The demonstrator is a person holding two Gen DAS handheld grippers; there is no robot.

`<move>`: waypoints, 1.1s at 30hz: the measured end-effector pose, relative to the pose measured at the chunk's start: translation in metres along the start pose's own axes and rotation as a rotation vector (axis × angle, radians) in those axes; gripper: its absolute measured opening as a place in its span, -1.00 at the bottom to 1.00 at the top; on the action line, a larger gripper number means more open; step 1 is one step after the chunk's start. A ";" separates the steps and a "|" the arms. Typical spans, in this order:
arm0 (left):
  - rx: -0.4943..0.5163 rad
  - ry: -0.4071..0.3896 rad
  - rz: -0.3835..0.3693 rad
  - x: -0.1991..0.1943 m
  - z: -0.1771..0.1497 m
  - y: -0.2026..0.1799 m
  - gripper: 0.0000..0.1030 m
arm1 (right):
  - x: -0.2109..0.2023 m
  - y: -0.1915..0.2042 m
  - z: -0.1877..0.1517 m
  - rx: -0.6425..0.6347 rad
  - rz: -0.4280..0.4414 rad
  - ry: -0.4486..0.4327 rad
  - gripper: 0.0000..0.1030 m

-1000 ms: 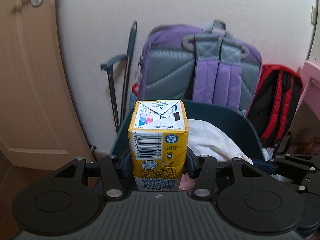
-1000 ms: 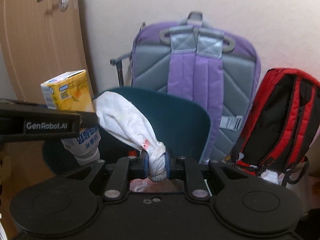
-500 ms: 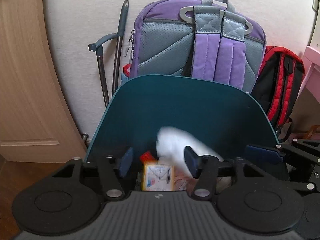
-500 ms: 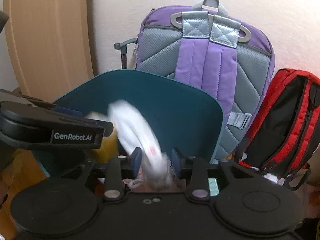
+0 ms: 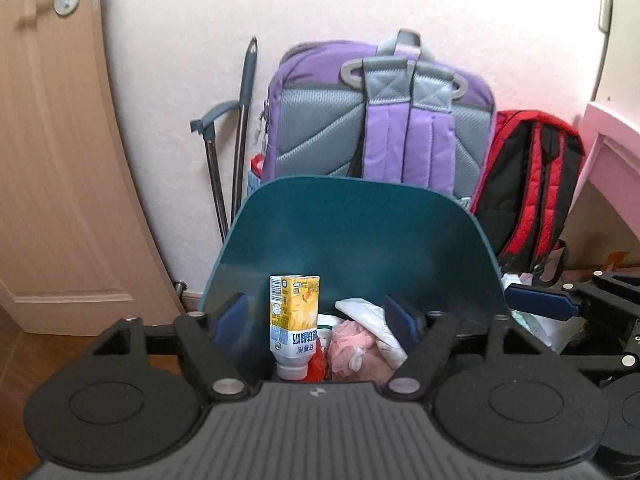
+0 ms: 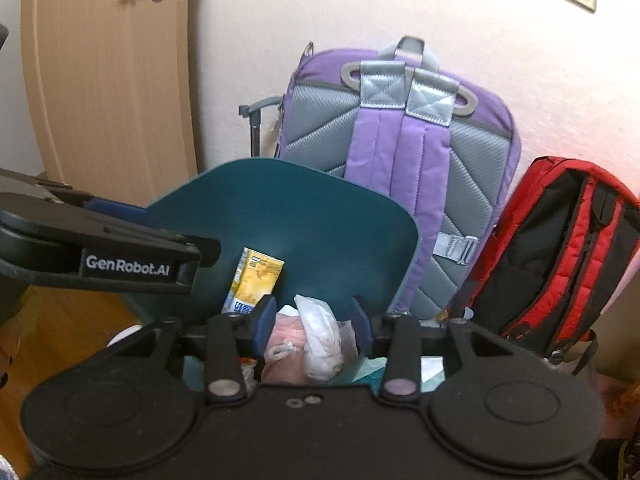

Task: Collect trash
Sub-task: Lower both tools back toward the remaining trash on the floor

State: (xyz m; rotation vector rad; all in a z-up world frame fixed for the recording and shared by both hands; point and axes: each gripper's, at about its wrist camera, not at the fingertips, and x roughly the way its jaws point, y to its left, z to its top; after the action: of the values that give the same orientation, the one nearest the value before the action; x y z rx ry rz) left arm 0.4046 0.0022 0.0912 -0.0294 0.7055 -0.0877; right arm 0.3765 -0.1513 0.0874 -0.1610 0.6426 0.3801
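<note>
Looking past my left gripper at the bottom of the frame, I see its jaws have just been opening and now stand wide, gripping nothing. My right gripper has just been opening too, its pads clear of everything. Just beyond them, the yellow carton stands cap-down inside the teal bin, beside the white wad and pink trash. Behind the bin, at centre frame, a purple backpack leans on the wall.
</note>
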 end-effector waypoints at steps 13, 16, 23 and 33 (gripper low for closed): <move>0.012 -0.034 -0.040 -0.089 -0.034 -0.013 0.58 | -0.093 0.006 -0.019 0.002 0.031 -0.058 -0.02; 0.023 -0.029 -0.054 -0.104 -0.047 -0.017 0.58 | -0.110 0.010 -0.027 0.001 0.045 -0.063 -0.01; 0.045 -0.017 -0.062 -0.128 -0.085 -0.023 0.66 | -0.138 0.019 -0.056 -0.010 0.079 -0.050 0.00; 0.023 0.044 -0.094 -0.118 -0.150 -0.014 0.87 | -0.132 0.026 -0.121 -0.004 0.152 0.057 0.00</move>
State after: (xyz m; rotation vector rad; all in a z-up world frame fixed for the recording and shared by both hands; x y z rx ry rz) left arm 0.2174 -0.0012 0.0541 -0.0389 0.7471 -0.1874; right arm 0.2031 -0.1978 0.0716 -0.1272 0.7124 0.5242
